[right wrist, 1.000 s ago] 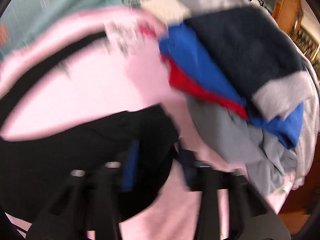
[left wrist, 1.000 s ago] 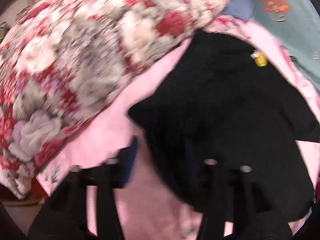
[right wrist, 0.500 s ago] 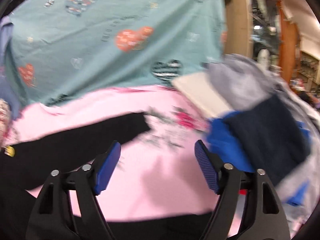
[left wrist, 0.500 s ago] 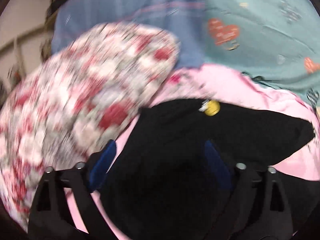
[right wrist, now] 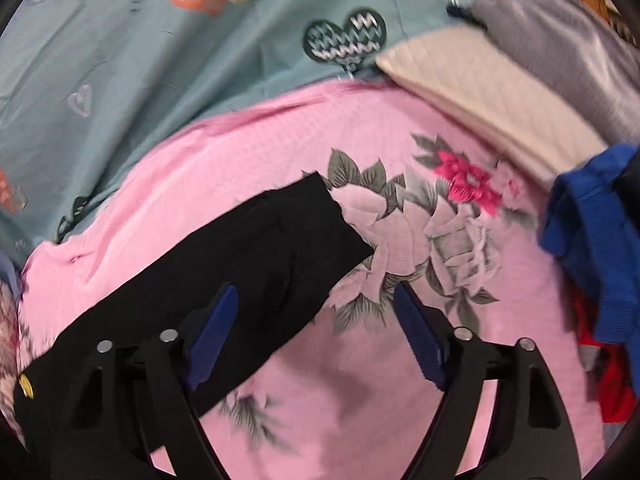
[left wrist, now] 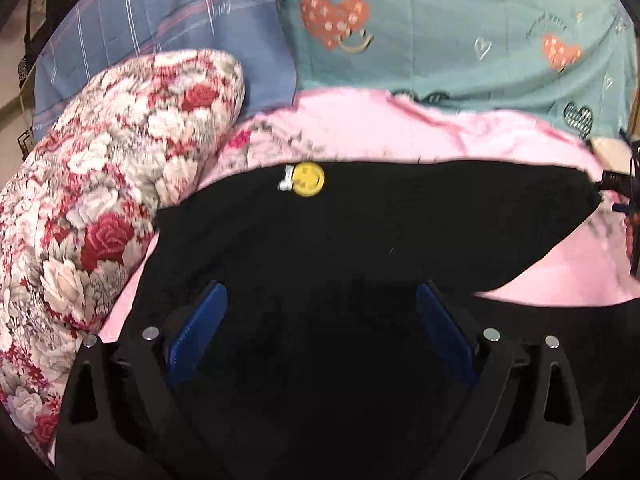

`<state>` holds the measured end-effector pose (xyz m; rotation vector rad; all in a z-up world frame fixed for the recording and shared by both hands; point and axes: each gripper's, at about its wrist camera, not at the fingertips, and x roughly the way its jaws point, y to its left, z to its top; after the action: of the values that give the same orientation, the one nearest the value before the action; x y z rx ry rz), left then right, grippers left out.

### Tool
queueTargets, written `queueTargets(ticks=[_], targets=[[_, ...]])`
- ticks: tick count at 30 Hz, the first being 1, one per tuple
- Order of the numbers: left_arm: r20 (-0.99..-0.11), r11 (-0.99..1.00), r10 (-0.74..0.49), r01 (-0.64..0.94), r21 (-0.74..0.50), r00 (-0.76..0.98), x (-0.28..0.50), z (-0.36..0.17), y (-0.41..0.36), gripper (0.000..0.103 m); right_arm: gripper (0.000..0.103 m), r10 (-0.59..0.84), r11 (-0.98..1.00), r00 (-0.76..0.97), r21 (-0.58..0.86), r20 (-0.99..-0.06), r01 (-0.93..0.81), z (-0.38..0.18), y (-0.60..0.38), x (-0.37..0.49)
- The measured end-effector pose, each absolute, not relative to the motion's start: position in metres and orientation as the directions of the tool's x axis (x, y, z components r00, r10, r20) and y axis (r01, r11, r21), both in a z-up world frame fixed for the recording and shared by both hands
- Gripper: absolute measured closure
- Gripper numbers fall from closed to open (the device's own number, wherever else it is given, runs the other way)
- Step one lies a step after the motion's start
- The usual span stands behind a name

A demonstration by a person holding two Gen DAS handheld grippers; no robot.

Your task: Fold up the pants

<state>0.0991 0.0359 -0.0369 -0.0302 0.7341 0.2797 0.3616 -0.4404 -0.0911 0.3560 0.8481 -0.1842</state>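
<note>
The black pants lie spread on a pink flowered sheet, with a yellow smiley badge near their far edge. My left gripper is open above the pants' wide part, holding nothing. In the right wrist view one black leg stretches to a cuff on the pink sheet. My right gripper is open over the leg near the cuff, its left pad above the cloth, and it holds nothing.
A red-and-white floral quilt roll lies left of the pants. Teal heart-print bedding and a blue striped pillow lie behind. At the right are a cream pad, grey cloth and a blue garment.
Both grippers swung up and back from low over the pants. The left now faces the bedding behind; the right turned from the clothes pile to the leg's cuff. Both stay open.
</note>
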Motion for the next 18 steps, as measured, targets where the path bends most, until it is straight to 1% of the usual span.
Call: queueTargets(ticks=[1,3,5,6,8,10,11,13,14,15,18], targets=[[-0.675,0.96,0.247,-0.273,0.069,0.696,0.101,-0.041,0.039,0.006,0.033,-0.016,0.923,0.644,0.236,-0.765,0.303,-0.094,-0.439,0.366],[-0.683,0.954,0.259,-0.291,0.071,0.683,0.101,-0.044,0.044,0.006,0.041,-0.013,0.928,0.626,0.224,-0.78,0.298,-0.101,-0.433,0.376],[-0.691,0.951,0.266,-0.301,0.073,0.672,0.101,-0.046,0.048,0.006,0.057,-0.038,0.938,0.634,0.192,-0.772,0.289,-0.101,-0.426,0.379],[-0.694,0.949,0.269,-0.305,0.073,0.668,0.102,-0.046,0.05,0.006,0.064,-0.043,0.941,0.635,0.183,-0.772,0.286,-0.101,-0.423,0.381],[-0.699,0.945,0.275,-0.319,0.07,0.66,0.103,-0.047,0.054,0.006,0.072,-0.062,0.943,0.633,0.162,-0.772,0.291,-0.1,-0.422,0.383],[-0.702,0.942,0.276,-0.33,0.062,0.656,0.103,-0.047,0.058,0.006,0.09,-0.062,0.95,0.644,0.152,-0.762,0.271,-0.094,-0.422,0.383],[-0.701,0.941,0.279,-0.332,0.064,0.656,0.104,-0.046,0.059,0.006,0.094,-0.079,0.954,0.655,0.132,-0.752,0.268,-0.089,-0.424,0.382],[-0.687,0.936,0.307,-0.338,0.095,0.659,0.104,-0.041,0.06,0.006,0.098,-0.151,0.955,0.679,0.071,-0.718,0.288,-0.073,-0.429,0.375],[-0.677,0.934,0.32,-0.341,0.108,0.662,0.104,-0.038,0.062,0.006,0.098,-0.191,0.951,0.692,0.043,-0.697,0.307,-0.064,-0.435,0.369],[-0.664,0.931,0.333,-0.343,0.121,0.669,0.103,-0.035,0.064,0.006,0.098,-0.199,0.948,0.701,0.046,-0.685,0.314,-0.056,-0.443,0.361],[-0.632,0.915,0.385,-0.366,0.168,0.672,0.104,-0.027,0.077,0.006,0.098,-0.214,0.937,0.675,0.048,-0.706,0.347,-0.056,-0.467,0.348]])
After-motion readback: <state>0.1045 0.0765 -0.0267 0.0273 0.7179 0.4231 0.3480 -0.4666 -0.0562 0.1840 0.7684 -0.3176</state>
